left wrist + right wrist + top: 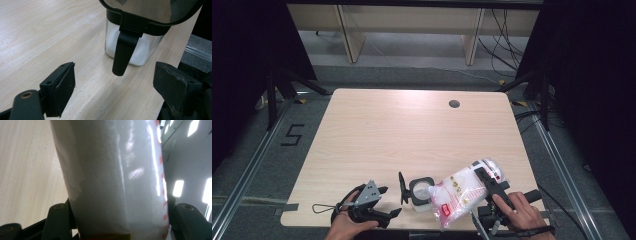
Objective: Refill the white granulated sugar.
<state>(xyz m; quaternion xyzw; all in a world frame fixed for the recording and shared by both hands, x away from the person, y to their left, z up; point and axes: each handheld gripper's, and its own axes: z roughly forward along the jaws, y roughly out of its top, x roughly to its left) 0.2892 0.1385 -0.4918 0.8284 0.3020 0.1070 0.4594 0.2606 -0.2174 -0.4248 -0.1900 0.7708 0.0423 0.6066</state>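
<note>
A clear plastic bag (460, 192) of white grains with red print lies tilted, its lower end by the mouth of a small glass jar (419, 196). My right gripper (486, 181) is shut on the bag's upper part. In the right gripper view the bag (115, 177) sits between both jaws, which press its sides. The jar (136, 50) holds white grains, and its black-rimmed lid (150, 11) stands swung open with the latch hanging down. My left gripper (115, 87) is open just in front of the jar and touches nothing. In the high view the left gripper (389, 201) sits left of the jar.
The jar and both hands are close to the front edge of the wooden table (412, 130). A round cable hole (454, 104) lies at the far right. Black tripod legs (287, 85) stand beside the table on both sides.
</note>
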